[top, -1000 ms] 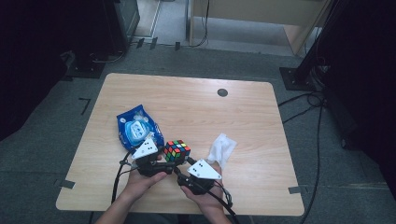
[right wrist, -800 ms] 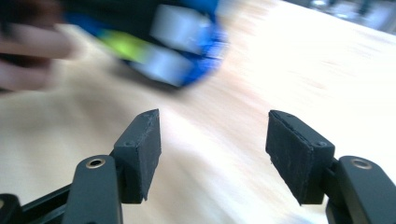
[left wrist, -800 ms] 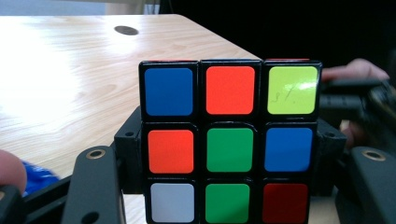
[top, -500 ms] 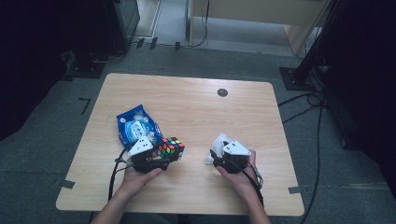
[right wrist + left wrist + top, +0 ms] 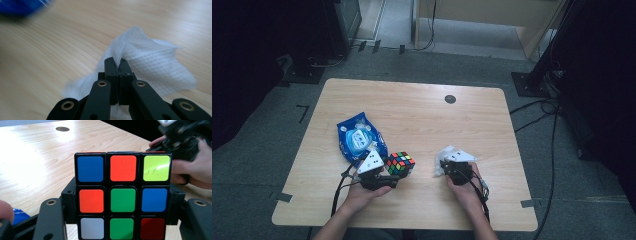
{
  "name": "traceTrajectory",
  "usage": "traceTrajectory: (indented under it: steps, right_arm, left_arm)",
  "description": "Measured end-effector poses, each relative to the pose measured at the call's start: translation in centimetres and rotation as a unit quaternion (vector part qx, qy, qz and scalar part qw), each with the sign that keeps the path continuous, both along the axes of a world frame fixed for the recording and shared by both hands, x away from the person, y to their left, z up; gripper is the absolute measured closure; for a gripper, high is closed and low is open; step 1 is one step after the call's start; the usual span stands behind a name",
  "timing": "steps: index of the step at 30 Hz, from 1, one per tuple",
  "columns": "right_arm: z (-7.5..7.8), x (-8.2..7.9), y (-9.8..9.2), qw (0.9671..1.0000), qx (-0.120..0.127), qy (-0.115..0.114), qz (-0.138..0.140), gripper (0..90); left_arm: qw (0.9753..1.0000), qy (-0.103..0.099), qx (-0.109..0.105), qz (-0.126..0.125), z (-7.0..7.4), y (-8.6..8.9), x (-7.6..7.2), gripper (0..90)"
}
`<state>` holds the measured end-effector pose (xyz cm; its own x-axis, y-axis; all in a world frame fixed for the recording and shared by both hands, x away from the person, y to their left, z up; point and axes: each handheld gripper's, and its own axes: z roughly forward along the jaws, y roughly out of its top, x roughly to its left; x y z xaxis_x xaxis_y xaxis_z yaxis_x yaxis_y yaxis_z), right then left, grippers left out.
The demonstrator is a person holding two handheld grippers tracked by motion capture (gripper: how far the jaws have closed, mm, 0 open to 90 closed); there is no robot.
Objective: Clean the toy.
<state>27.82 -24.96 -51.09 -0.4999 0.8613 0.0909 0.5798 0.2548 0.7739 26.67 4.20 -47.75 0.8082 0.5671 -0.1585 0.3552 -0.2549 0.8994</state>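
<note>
A scrambled Rubik's cube (image 5: pixel 401 164) stands on the wooden table (image 5: pixel 422 120), and my left gripper (image 5: pixel 388 176) is shut on its sides. In the left gripper view the cube (image 5: pixel 123 167) sits between the two black jaws, its green centre facing the camera. To its right lies a crumpled white wipe (image 5: pixel 443 156). My right gripper (image 5: pixel 456 169) is over the wipe. In the right gripper view its jaws (image 5: pixel 116 64) are pressed together on a fold of the wipe (image 5: pixel 155 62).
A blue pack of wipes (image 5: pixel 359 138) lies just behind the left gripper and shows as a blue blur (image 5: pixel 20 6) in the right gripper view. A dark cable hole (image 5: pixel 450 99) marks the table's far side. The right hand (image 5: pixel 190 167) shows beyond the cube.
My right gripper has moved right, away from the cube, to the white wipe and is shut on it. The left gripper and the cube have barely moved.
</note>
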Motion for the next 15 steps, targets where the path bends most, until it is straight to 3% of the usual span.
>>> traceTrajectory:
  steps: [1,3,7,10,12,15]
  right_arm:
    - [0.5,-0.3,0.3,0.9997,0.024,-0.004,0.007,90.0]
    - [2.5,-1.3,1.4,0.9971,0.061,-0.035,0.028,90.0]
    - [6.4,-3.7,4.1,0.9863,0.108,-0.095,0.080,90.0]
    - [7.2,-4.4,5.7,0.9823,0.117,-0.096,0.110,90.0]
    - [7.0,-4.7,6.4,0.9816,0.122,-0.093,0.115,90.0]
    - [7.1,-4.9,6.7,0.9775,0.155,-0.082,0.117,90.0]
  left_arm:
    - [1.0000,-0.002,0.003,-0.003,-0.1,-0.1,-0.1,33.8]
    - [0.9999,-0.006,0.009,-0.009,-0.2,-0.4,-0.2,33.9]
    - [0.9993,-0.020,0.021,-0.024,-0.5,-1.3,-0.8,33.9]
    - [0.9980,-0.034,0.029,-0.043,-0.5,-2.0,-1.5,33.9]
    - [0.9966,-0.046,0.042,-0.053,-0.6,-2.5,-2.0,33.8]
    - [0.9959,-0.056,0.042,-0.058,-0.6,-2.8,-2.4,33.9]
